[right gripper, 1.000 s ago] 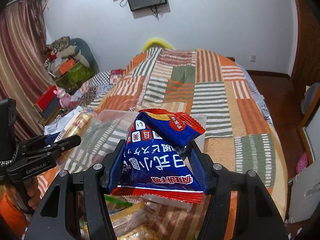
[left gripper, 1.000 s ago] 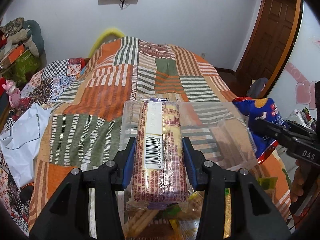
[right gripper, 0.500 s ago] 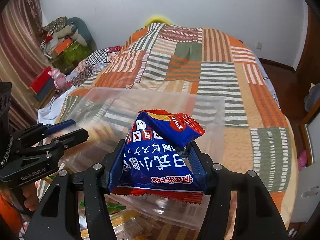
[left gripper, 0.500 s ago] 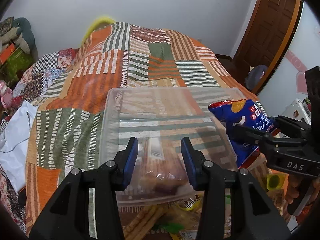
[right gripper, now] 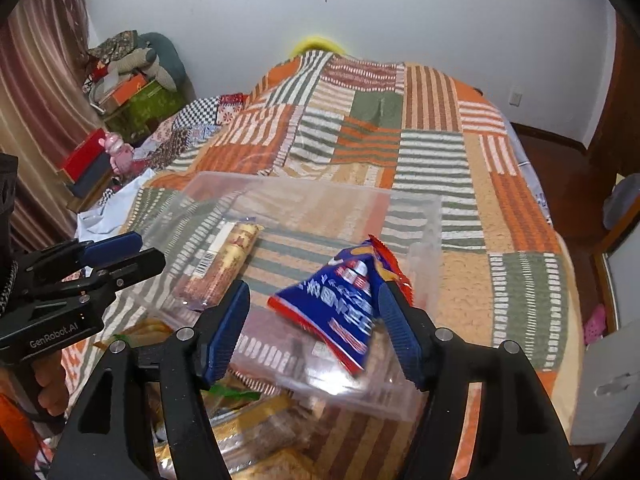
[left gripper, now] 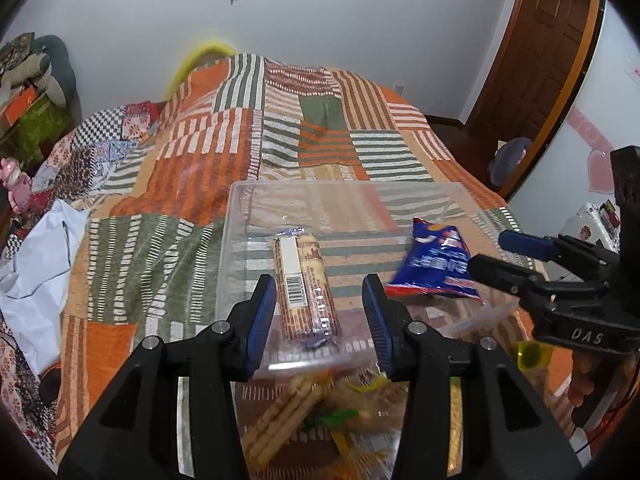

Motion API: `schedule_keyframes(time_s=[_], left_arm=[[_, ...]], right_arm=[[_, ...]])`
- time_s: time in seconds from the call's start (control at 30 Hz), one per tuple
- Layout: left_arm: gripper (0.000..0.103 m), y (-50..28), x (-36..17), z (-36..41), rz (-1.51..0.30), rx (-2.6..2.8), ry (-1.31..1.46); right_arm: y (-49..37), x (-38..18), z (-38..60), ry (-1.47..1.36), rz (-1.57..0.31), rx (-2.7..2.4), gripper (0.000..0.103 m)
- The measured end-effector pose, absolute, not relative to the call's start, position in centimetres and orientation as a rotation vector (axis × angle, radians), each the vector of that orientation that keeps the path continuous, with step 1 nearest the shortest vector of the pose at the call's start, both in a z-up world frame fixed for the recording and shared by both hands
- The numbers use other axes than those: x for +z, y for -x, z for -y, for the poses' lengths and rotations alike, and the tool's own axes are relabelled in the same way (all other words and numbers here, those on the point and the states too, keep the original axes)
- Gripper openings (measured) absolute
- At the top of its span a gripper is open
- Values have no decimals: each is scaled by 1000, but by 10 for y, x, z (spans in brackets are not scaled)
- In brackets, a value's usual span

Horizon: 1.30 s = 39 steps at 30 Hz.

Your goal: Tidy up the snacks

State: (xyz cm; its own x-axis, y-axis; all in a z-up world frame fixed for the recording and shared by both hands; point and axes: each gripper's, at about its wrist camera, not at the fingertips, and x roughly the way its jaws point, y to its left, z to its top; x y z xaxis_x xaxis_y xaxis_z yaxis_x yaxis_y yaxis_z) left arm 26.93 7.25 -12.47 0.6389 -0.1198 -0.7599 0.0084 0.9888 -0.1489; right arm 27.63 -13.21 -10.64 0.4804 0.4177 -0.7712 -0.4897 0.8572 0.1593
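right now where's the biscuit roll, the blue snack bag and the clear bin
biscuit roll [left gripper: 306, 286], left wrist view, on the middle of its wrapper beside the barcode
blue snack bag [right gripper: 344, 300], right wrist view, on the blue printed face
clear bin [left gripper: 344, 188], left wrist view, on its far rim

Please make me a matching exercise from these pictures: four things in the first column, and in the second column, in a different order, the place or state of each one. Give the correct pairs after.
Things
1. biscuit roll
2. blue snack bag
3. left gripper
4. clear plastic bin

Places or states
A. stands on the patchwork bedspread
B. open, with nothing between its fingers
C. lies flat in the left part of the bin
D. tilted and blurred in the right part of the bin, between the right gripper's open fingers

Pairs: 1-C, 2-D, 3-B, 4-A
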Motion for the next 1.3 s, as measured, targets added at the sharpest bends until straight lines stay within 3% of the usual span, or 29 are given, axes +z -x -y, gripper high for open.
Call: schedule_keyframes(time_s=[0.27,0.33,0.53,0.8,1.3], left_arm=[[55,-227,-97,-71,-821,-62,127],[65,-217,-91,-70,-809,-55,126],[80,-179,-76,-56,-765,-26,82],[86,-143,-83,-32,-792,-60,114],[86,-99,-138,27,-948,-114,119]], right_arm=[[-242,-75,148,81,-822,549,67],[-232,-70,152,83,-803,551,68],[-203,-61,168,74,-766,560,70],[-169,-66,191,47,-762,558,70],[-118,-94,220,35,-793,543,71]])
